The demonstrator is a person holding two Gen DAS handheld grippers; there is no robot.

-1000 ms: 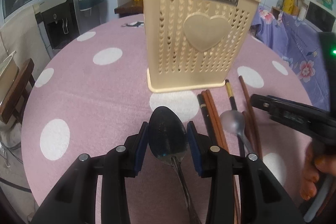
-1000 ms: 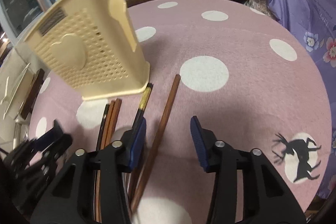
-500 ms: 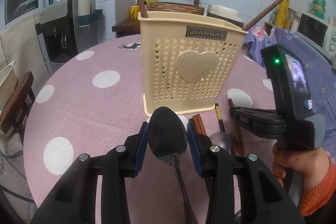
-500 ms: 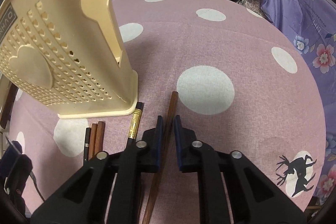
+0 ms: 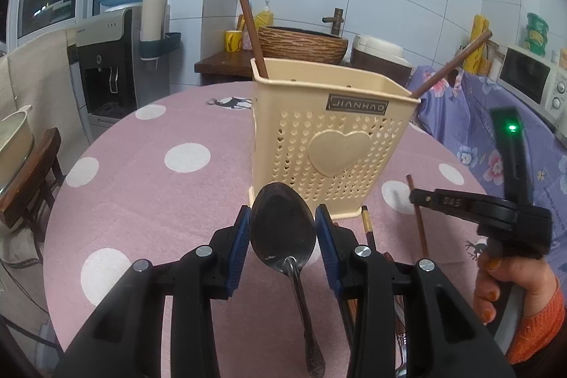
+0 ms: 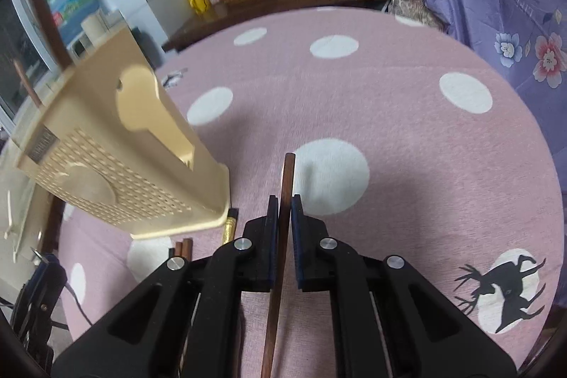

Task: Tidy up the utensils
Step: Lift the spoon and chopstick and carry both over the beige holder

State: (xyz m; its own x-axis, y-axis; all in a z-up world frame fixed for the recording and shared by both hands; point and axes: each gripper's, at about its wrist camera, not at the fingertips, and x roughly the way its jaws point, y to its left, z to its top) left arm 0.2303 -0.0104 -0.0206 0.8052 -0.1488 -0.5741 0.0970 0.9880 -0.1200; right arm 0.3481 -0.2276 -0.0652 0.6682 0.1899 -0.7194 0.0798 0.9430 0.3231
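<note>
While the left tongs (image 5: 282, 232) clamp their blue pads on the bowl of a dark metal spoon (image 5: 282, 227), handle trailing back beneath, the right tongs (image 6: 282, 229) are pinched nearly shut on a brown chopstick (image 6: 285, 186), its tip sticking out ahead. Just beyond both stands the cream perforated holder (image 5: 331, 144) on the table (image 5: 149, 193), two chopsticks already leaning from it. More chopsticks (image 5: 368, 231) lie on the pink dotted cloth at its base. The spoon's smooth, curved bowl could slide from the pads if tipped steeply. The thin chopstick, gripped partway along, might pivot and catch the holder's rim, toppling the light holder.
</note>
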